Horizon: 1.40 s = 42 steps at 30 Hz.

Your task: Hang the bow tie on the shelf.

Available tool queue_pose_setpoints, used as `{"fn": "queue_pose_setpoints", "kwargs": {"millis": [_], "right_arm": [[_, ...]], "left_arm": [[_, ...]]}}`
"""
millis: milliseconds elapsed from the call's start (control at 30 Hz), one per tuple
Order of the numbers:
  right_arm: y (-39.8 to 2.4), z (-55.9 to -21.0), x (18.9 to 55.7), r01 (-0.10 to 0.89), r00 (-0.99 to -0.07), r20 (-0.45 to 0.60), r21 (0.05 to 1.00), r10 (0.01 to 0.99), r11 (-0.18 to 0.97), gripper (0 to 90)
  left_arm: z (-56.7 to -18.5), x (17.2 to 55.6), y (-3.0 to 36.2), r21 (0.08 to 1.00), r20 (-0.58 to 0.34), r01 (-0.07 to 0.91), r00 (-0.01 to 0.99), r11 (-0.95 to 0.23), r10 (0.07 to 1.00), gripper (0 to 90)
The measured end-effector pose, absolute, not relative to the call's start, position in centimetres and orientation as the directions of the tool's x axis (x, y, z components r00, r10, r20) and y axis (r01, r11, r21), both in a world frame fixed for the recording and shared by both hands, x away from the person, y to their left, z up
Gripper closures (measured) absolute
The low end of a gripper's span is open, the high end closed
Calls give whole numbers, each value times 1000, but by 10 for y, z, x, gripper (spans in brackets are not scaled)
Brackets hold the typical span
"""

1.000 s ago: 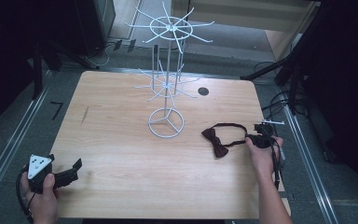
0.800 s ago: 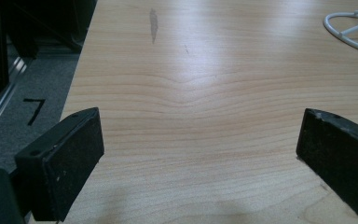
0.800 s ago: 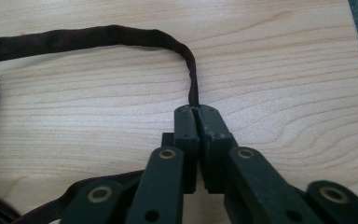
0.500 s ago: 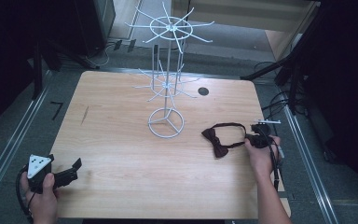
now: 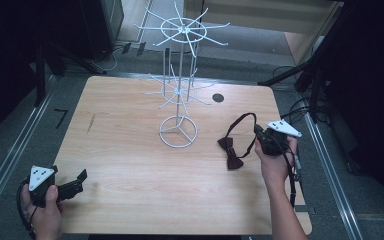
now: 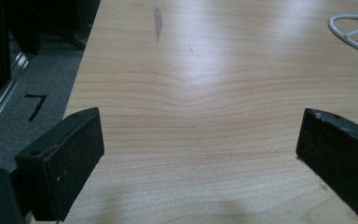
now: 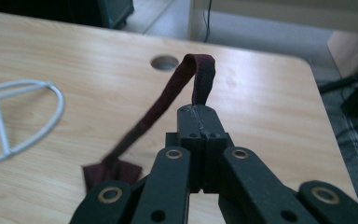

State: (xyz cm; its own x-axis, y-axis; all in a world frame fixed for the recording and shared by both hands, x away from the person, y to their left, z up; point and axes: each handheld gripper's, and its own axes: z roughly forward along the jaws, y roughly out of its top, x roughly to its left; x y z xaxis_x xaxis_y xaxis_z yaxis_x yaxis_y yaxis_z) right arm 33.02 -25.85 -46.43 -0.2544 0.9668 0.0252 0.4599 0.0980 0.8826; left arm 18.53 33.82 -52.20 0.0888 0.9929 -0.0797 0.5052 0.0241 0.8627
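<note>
At table's 4 o'clock, right gripper [image 5: 258, 131]: jaws clamped on bow tie [image 5: 231, 152] strap, bow dangling at its 8 o'clock.
Left gripper [image 5: 79, 181]: jaws wide, holding nothing.

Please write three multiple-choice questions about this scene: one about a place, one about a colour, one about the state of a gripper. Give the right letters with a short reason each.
1. Where does the white wire display stand stand?
A. on the wooden table, about mid-width
B. on the floor
C. in the person's left hand

2. What colour is the bow tie?
A. white
B. dark red
C. yellow

3. How is the left gripper?
A. shut on the bow tie
B. shut on nothing
C. open over bare wood

Answers:
1 A, its ring base rests on the tabletop.
2 B, bow and strap look dark maroon in the high view and the right gripper view.
3 C, its jaws stand wide apart, while the right gripper is clamped on the strap.
</note>
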Motion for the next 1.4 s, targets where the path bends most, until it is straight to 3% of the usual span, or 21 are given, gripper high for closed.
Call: {"fn": "queue_pose_setpoints", "kwargs": {"millis": [500, 1400], "right_arm": [[-216, -407, 312, 267, -373, 9, 959, 928, 98, 900], [-172, -374, 304, 188, -481, 17, 978, 877, 85, 900]], "left_arm": [[-522, 185, 339, 862, -81, 507, 93, 23, 992, 14], [-522, 186, 339, 861, -87, 508, 97, 26, 991, 14]]}}
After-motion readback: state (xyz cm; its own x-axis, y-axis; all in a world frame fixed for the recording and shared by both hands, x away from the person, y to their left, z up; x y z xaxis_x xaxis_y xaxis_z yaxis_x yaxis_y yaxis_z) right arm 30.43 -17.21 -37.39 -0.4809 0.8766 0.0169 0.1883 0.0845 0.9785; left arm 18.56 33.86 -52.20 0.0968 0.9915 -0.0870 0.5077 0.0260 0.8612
